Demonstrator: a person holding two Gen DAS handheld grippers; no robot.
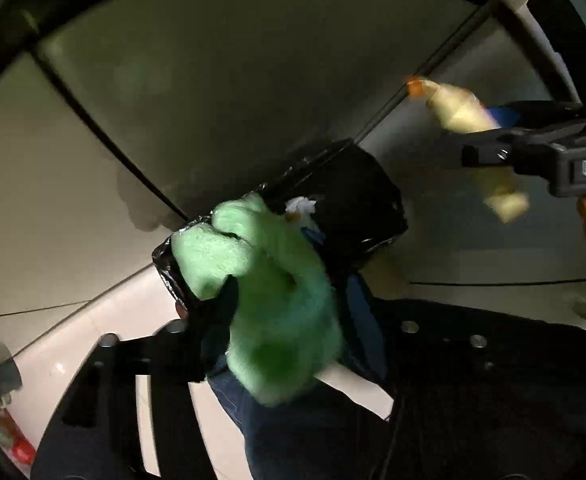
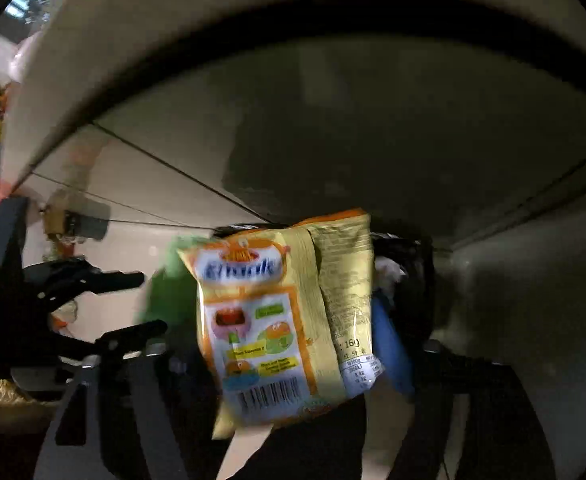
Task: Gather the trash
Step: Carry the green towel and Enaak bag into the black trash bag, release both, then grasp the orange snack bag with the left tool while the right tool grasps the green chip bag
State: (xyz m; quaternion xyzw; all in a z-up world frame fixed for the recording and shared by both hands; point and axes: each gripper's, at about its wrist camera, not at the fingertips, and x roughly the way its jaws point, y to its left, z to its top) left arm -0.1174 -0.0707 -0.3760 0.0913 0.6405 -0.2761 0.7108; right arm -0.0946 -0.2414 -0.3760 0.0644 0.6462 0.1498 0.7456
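My left gripper [image 1: 289, 316] is shut on a crumpled green wrapper [image 1: 277, 300] and holds it just over the rim of a bin lined with a black bag [image 1: 353, 208]; white scraps lie inside. My right gripper [image 2: 293, 340] is shut on a yellow snack packet [image 2: 285, 316] and holds it in front of the same black-lined bin [image 2: 409, 280]. In the left wrist view the right gripper [image 1: 493, 148] comes in from the right with the yellow packet [image 1: 461, 112]. The left gripper [image 2: 133, 304] and green wrapper [image 2: 169, 292] show at the left of the right wrist view.
The bin stands on a pale tiled floor [image 1: 213, 80] beside a white cabinet or wall panel [image 2: 133, 60]. Small litter [image 2: 63, 224] lies on the floor at the left. A red and white item [image 1: 9, 436] lies at the bottom left edge.
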